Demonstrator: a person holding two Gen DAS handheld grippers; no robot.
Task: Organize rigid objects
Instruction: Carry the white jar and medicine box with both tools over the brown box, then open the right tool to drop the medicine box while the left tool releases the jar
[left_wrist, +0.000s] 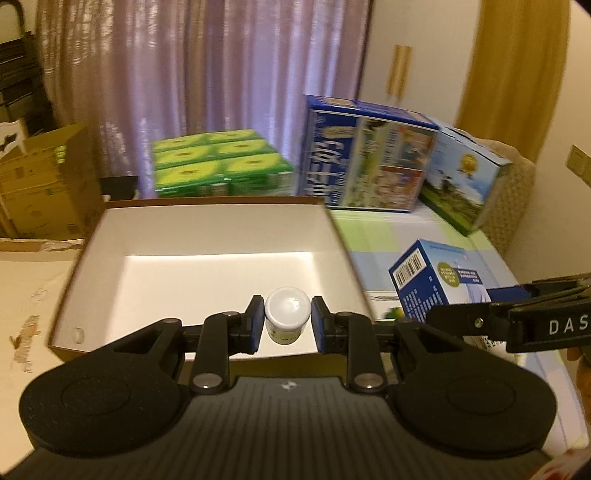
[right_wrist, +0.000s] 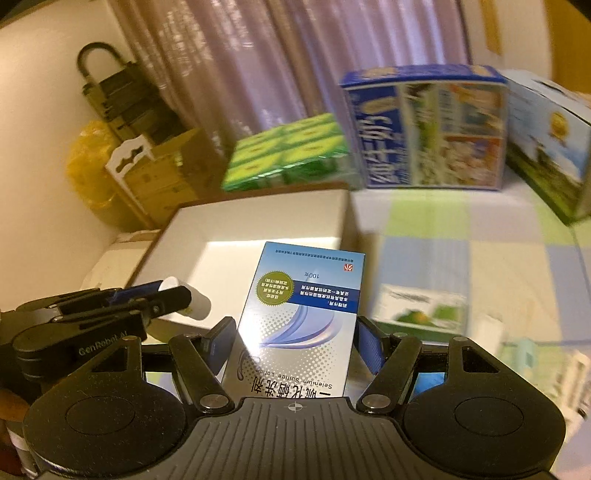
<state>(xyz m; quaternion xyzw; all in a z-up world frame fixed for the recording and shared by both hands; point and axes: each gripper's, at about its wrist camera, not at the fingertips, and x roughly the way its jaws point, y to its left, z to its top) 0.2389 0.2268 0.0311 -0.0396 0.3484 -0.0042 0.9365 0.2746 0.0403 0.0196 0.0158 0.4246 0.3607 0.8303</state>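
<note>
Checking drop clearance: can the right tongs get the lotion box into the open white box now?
Probably yes: the right tongs hold the lotion box near the open white box; its bare floor lies ahead, left tongs alongside.

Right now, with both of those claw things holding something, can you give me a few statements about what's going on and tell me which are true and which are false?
1. The left gripper holds a small white-capped bottle. True.
2. The right gripper holds a green pack. False: it grips a blue and white lotion box; the green pack sits at the back by the curtain.
3. The open box has a white inside. True.
4. The open box is already packed full. False: its white floor shows bare wherever the views reach.
5. The bottle hangs above the open box's near edge. True.
</note>
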